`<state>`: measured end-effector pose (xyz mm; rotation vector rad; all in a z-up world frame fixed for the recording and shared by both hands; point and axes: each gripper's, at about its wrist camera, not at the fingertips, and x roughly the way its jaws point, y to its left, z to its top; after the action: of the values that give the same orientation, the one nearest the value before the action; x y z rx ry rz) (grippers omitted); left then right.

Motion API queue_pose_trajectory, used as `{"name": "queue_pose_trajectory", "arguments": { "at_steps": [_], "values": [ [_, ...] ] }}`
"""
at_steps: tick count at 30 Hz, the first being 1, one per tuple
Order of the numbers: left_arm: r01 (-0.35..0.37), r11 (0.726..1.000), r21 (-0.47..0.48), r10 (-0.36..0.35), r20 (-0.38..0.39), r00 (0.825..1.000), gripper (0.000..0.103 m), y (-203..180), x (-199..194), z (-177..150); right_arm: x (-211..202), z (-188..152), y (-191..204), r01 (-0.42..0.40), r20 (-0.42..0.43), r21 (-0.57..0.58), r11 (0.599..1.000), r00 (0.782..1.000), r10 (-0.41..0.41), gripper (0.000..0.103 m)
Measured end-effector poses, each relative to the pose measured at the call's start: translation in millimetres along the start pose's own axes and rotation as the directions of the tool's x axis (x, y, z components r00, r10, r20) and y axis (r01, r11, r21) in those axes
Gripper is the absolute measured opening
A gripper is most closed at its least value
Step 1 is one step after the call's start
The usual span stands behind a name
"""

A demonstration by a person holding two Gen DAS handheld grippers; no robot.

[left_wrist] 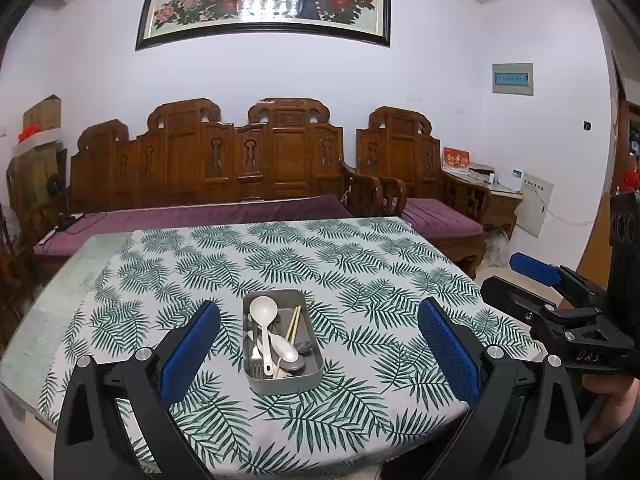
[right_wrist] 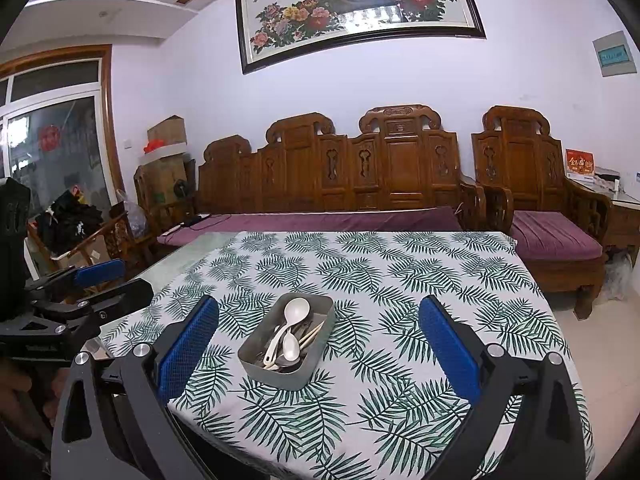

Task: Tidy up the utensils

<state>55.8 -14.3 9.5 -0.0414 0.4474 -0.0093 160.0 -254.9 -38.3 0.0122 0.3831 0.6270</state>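
Observation:
A grey metal tray [left_wrist: 256, 380] [right_wrist: 320, 314] sits near the front middle of a leaf-print tablecloth. Inside it lie a white ladle [left_wrist: 263, 312] [right_wrist: 295, 309], a smaller white spoon [left_wrist: 286, 350] [right_wrist: 290, 346], wooden chopsticks [left_wrist: 293, 325] [right_wrist: 314, 334], a fork and dark metal spoons, all jumbled together. My left gripper [left_wrist: 318, 316] hangs open above the table's near edge, the tray framed between its blue pads. My right gripper [right_wrist: 319, 316] is open too, holding nothing, with the tray ahead and slightly left. Each gripper shows at the edge of the other's view.
The tablecloth [left_wrist: 360, 272] covers most of the table, leaving a bare glass strip [left_wrist: 60, 304] on the left. Behind stand a carved wooden sofa [left_wrist: 224, 160] with purple cushions, an armchair [right_wrist: 532, 184] and a side table [left_wrist: 496, 196]. A person's hand [left_wrist: 616, 396] holds the right gripper.

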Motion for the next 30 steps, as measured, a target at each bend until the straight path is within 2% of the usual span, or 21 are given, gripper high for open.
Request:
{"name": "queue_pose_trajectory", "arguments": {
  "at_steps": [30],
  "values": [
    [0.007,1.000,-0.004,-0.007,0.003,1.000,0.095,0.6,-1.6,2.2,1.6,-1.7,4.2,-0.002,0.001,0.007,1.000,1.000,0.002,0.100]
  ]
}}
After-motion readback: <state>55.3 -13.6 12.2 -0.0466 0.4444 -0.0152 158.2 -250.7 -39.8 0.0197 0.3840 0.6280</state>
